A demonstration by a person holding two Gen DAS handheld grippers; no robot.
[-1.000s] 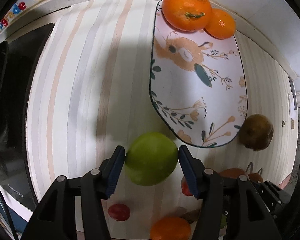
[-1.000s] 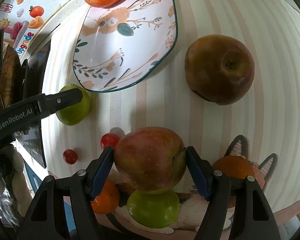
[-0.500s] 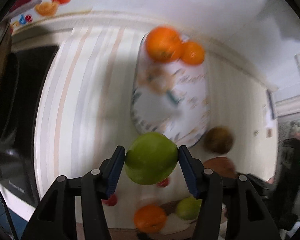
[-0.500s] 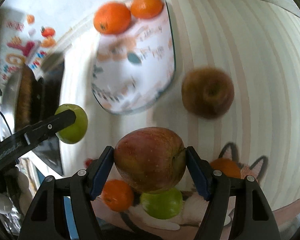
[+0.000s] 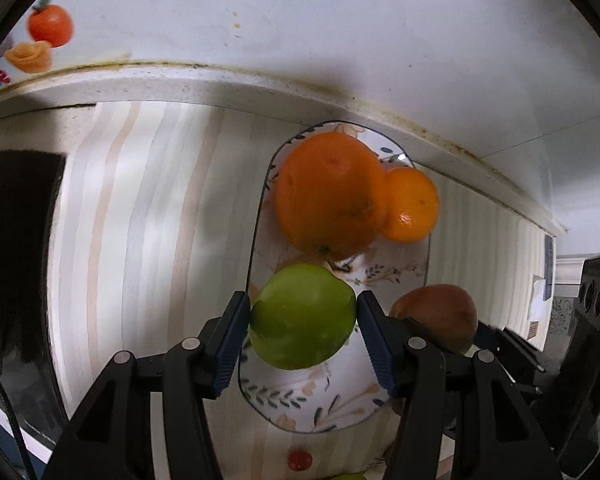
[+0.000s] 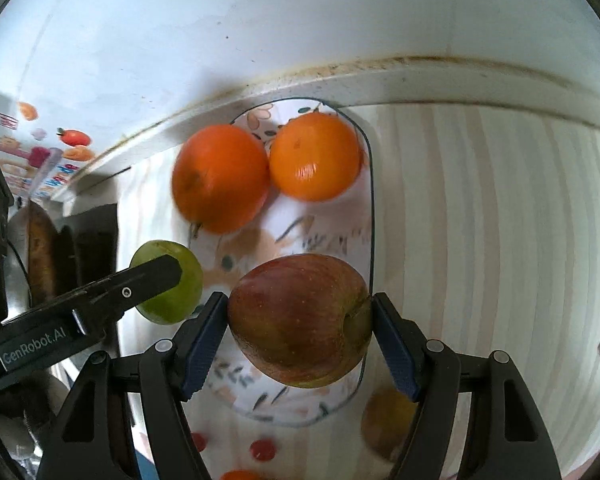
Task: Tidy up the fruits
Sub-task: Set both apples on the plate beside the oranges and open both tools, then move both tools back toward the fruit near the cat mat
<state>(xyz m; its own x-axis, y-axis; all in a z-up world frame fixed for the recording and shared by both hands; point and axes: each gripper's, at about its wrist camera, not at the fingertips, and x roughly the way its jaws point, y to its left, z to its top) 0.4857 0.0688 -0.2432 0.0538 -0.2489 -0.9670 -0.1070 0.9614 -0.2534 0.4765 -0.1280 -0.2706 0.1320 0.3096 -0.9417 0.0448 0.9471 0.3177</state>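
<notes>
Left gripper [image 5: 302, 328] clamped on a green apple [image 5: 302, 322], blue pads pressed to both its sides. The apple is held clear above the near half of the plate [image 5: 320, 412].

Right gripper [image 6: 298, 330] clamped on a red apple [image 6: 300, 330], pads tight on its flanks. This apple is also off the surface, over the near right part of the plate [image 6: 364, 152]. Seen from the right wrist, the left gripper [image 6: 156, 276] and green apple [image 6: 172, 300] sit just left of the red apple, near the plate's left edge.

Plate: oval, floral print, dark rim, lying on the striped bench [image 5: 148, 216] with its far end close to the wall. Two oranges, one large [image 5: 328, 196] and one small [image 5: 410, 206], rest touching each other at the far end.

Off the plate, near side: a brown fruit [image 6: 386, 420] to the right, blurred; small red fruits [image 6: 262, 450] on the bench.
</notes>
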